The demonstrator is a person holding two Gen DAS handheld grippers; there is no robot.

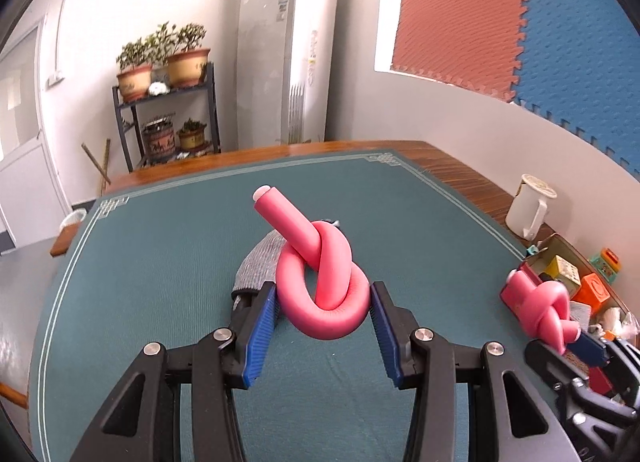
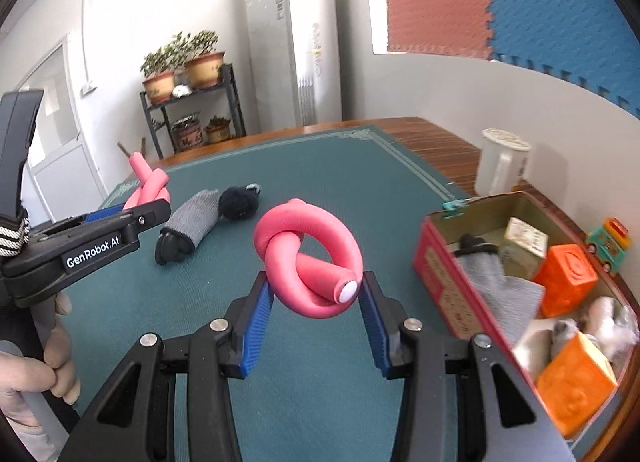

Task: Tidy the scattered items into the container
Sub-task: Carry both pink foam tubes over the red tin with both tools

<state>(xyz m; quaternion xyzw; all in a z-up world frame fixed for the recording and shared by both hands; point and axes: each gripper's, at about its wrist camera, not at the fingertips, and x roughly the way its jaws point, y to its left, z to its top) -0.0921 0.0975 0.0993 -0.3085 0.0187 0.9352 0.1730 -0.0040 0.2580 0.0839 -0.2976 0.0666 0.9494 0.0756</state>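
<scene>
A knotted pink foam tube [image 1: 322, 286] is gripped between the blue-padded jaws of the left gripper [image 1: 323, 316], above the green-matted bench [image 1: 160, 262]. A second knotted pink foam tube [image 2: 310, 266] is clamped in the right gripper [image 2: 316, 302], with the red open tin box [image 2: 448, 282] just right of its jaws.

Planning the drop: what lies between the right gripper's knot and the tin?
Only bare green mat between the pink knot and the tin, in the right wrist view.
</scene>
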